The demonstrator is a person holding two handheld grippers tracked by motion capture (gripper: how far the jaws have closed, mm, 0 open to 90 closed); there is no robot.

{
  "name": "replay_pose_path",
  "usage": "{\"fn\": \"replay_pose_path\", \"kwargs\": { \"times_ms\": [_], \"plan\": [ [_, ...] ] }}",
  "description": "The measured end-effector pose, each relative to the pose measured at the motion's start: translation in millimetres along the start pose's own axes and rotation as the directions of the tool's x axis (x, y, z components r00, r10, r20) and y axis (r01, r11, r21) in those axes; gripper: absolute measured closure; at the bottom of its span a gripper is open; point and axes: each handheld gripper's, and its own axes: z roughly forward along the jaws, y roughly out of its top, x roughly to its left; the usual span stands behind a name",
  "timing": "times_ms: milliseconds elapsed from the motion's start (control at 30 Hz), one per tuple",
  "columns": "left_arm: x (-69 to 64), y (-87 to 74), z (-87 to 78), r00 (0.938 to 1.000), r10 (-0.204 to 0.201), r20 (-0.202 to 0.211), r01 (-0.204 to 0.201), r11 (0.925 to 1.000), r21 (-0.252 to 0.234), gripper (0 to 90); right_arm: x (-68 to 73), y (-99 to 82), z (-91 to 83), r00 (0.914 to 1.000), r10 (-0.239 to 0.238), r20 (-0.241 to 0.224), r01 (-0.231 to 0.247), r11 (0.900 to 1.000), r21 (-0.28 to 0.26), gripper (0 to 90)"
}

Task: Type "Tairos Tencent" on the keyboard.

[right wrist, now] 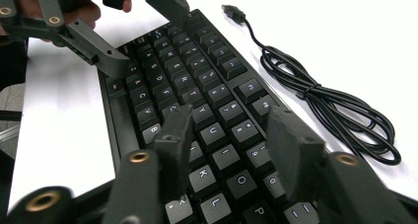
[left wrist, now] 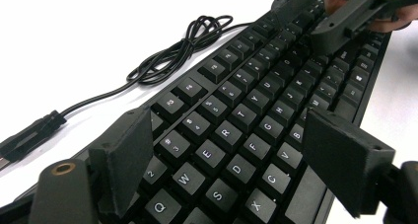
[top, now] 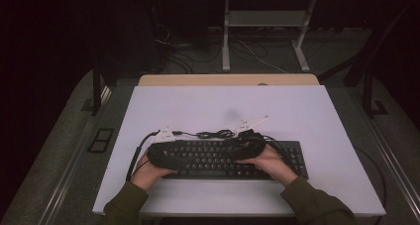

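A: Forearms in dark green sleeves come in at the near edge of the white table [top: 317, 111], each hand holding a claw over a black keyboard [top: 289, 158]. Where exactly does the keyboard sit?

B: It lies flat near the front edge of the table, long side toward the person. Its black cable [top: 215, 134] lies in a loose coil just behind the keyboard, with the USB plug [right wrist: 231, 9] lying free on the table behind the keyboard's left end.

A: And the claws?

B: The left claw [left wrist: 231, 150] hangs over the keyboard's left half, above the Q, W, E, R keys, jaws spread apart and grasping nothing. The right claw [right wrist: 229, 135] hangs over the right half, near U, I, O and K, jaws parted and released, with only keys beneath them.

A: What would make the step go well?

B: Judging from the pose, the person is about to take hold of the keyboard at both ends. Each claw would do best to slide off the keys to the keyboard's outer edges and close evenly on the frame, so no keys get pressed and the keyboard stays level.
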Motion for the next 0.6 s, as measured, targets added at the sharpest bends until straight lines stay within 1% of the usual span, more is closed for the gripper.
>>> {"fn": "replay_pose_path", "kwargs": {
  "times_ms": [100, 233, 400, 533, 600],
  "plan": [
    [-0.6, 0.6, 0.3, 1.0000, 0.002, 0.002, -0.002, 1.0000, -0.006, 21.5, 0.6, 0.2, -0.9, 0.9999, 0.006, -0.013, -0.006, 1.0000, -0.006, 45.7],
    [-1.1, 1.1, 0.6, 1.0000, 0.006, 0.005, -0.006, 1.0000, -0.007, 24.7, 1.2, 0.3, -1.8, 0.9999, -0.001, -0.012, 0.000, 1.0000, -0.009, 42.5],
    [-1.8, 2.2, 0.7, 0.9999, 0.007, 0.008, -0.007, 0.9999, -0.009, 33.0, 1.1, -0.1, -4.1, 1.0000, -0.002, -0.005, 0.001, 0.9998, -0.019, 40.5],
    [-3.1, 3.0, 1.7, 0.9998, 0.013, 0.012, -0.013, 0.9999, -0.005, 41.2, 1.8, -1.0, -6.7, 0.9999, -0.003, 0.013, 0.003, 0.9996, -0.030, 37.3],
    [-3.6, 3.6, 2.4, 0.9997, 0.016, 0.017, -0.016, 0.9999, -0.001, 45.6, 1.7, -1.5, -7.6, 0.9999, -0.003, 0.013, 0.004, 0.9995, -0.033, 36.2]
  ]
}}
